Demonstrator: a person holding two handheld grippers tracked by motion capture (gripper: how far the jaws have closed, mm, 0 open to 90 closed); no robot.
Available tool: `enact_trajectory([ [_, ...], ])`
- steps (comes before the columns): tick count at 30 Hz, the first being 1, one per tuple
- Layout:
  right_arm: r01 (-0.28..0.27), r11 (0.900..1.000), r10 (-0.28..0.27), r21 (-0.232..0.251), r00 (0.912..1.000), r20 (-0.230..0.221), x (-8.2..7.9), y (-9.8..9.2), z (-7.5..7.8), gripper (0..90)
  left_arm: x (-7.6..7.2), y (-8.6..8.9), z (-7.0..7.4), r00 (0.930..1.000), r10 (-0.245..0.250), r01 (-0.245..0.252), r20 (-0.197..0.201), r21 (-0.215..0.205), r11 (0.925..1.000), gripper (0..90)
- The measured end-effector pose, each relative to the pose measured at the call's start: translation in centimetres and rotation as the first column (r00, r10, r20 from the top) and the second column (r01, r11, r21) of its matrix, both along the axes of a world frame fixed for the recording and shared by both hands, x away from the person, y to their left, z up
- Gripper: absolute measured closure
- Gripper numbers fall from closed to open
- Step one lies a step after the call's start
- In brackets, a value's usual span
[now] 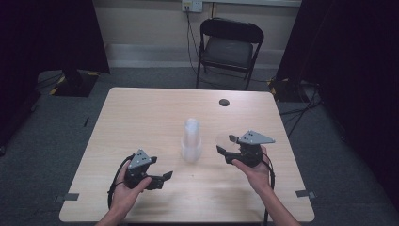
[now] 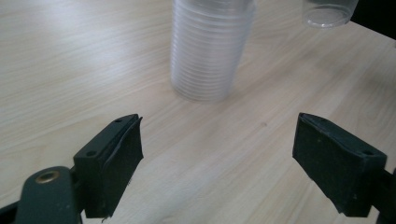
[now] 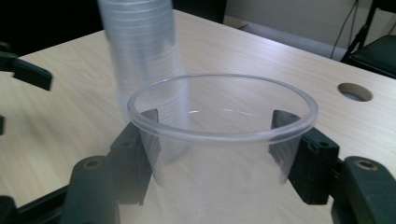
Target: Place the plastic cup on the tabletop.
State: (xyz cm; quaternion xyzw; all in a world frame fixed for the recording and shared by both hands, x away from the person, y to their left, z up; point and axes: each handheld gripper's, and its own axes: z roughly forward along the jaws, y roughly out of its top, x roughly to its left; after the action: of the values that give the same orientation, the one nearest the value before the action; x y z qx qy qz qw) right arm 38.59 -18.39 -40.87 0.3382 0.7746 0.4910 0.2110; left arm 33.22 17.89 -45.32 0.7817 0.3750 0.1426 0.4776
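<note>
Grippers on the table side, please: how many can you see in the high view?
2: the left gripper is open near the table's front edge; the right gripper holds a clear cup, right of the cup stack.

A light wooden table (image 1: pixel 141 117) with a round cable hole (image 1: pixel 224 102) near its far edge stands on grey carpet (image 1: pixel 42 141). Behind it a black folding chair (image 1: pixel 229 47) faces a pale wall (image 1: pixel 141 21) bearing a socket (image 1: pixel 192 5) with cables hanging down. Black curtains (image 1: pixel 47 33) hang on both sides.
</note>
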Motion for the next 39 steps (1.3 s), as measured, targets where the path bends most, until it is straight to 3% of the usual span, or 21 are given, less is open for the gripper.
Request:
enact_trajectory([
  [4,0.016,1.0,-0.016,0.014,0.9999,-0.002,1.0,-0.2,0.2,33.4,-0.2,0.9,-0.2,0.9995,0.026,-0.026,0.015,-0.017,0.9995,15.7],
  [8,0.037,0.999,-0.037,0.021,0.9993,0.001,2.6,-0.1,0.2,33.2,-0.2,1.5,-0.6,0.9988,0.048,-0.048,-0.005,-0.014,0.9987,15.7],
  [16,0.073,0.997,-0.072,0.018,0.9972,-0.02,4.7,-0.2,-0.6,33.0,-0.1,1.4,-0.6,0.9985,0.054,-0.054,-0.011,-0.011,0.9985,16.3],
  [26,0.153,0.988,-0.15,0.038,0.9864,-0.067,8.3,-0.7,-2.2,32.5,0.5,1.2,-0.9,0.9975,0.067,-0.067,-0.023,-0.002,0.9977,17.4],
  [39,0.198,0.98,-0.197,0.001,0.9769,-0.084,10.5,1.0,-4.3,31.6,0.0,1.1,-0.7,0.9985,0.055,-0.055,-0.004,0.009,0.9985,17.9],
])
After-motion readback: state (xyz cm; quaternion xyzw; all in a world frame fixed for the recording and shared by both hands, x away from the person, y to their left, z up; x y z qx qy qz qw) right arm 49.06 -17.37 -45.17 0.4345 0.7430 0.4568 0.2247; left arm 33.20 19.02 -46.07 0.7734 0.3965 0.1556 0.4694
